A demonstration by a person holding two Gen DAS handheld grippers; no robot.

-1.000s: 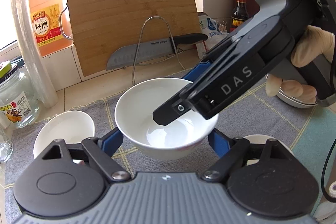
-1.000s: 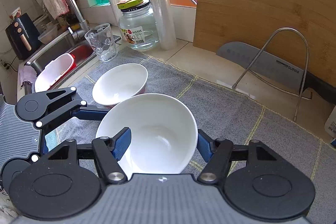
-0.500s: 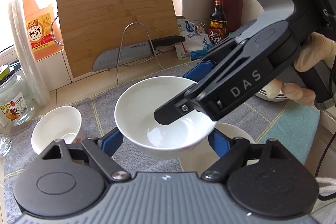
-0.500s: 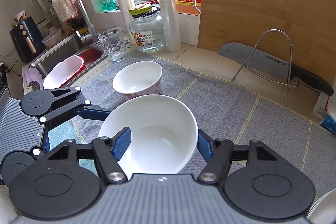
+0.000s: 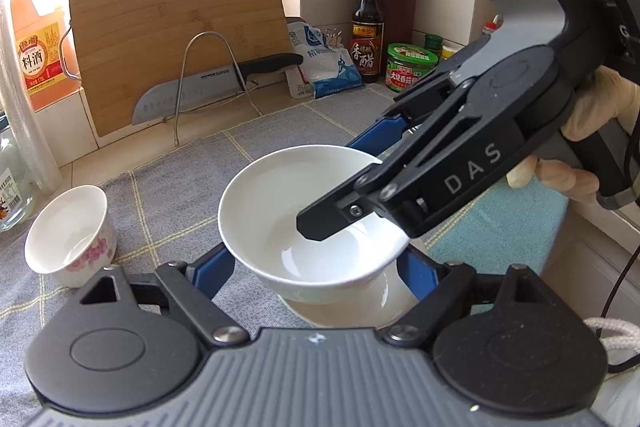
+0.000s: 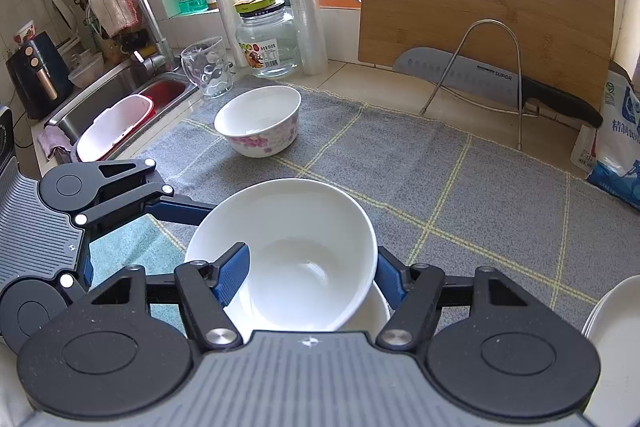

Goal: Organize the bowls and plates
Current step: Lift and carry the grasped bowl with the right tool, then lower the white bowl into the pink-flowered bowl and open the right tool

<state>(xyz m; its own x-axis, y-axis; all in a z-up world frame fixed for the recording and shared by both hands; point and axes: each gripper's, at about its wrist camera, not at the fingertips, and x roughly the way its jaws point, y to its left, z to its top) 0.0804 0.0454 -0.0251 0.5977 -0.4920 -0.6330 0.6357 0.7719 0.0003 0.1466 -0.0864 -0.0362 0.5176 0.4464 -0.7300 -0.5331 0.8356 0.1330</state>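
Observation:
A plain white bowl (image 5: pixel 280 211) hangs above the grey mat, held by both grippers at once. My left gripper (image 5: pixel 316 267) is shut on it, a blue finger pressing each side. My right gripper (image 6: pixel 310 267) is shut on the same bowl (image 6: pixel 304 227). In the left wrist view the right gripper (image 5: pixel 340 183) comes in from the right, one finger inside the bowl and one past its far rim. Directly under the bowl sits another white dish (image 5: pixel 360 303), mostly hidden. A floral bowl (image 6: pixel 260 123) stands apart on the mat. White plates (image 6: pixel 612 327) lie stacked at lower right.
A bamboo cutting board (image 6: pixel 480 7) and a knife (image 6: pixel 480 77) in a wire rack line the back wall. A glass jar (image 6: pixel 268 39), a tumbler (image 6: pixel 206 67) and the sink (image 6: pixel 120 99) are to the left. A salt bag (image 5: pixel 324 63), bottles and a jar fill the right corner.
Both grippers carried the white bowl to the right across the mat. The floral bowl fell behind to the left, and a white dish now sits under the held bowl.

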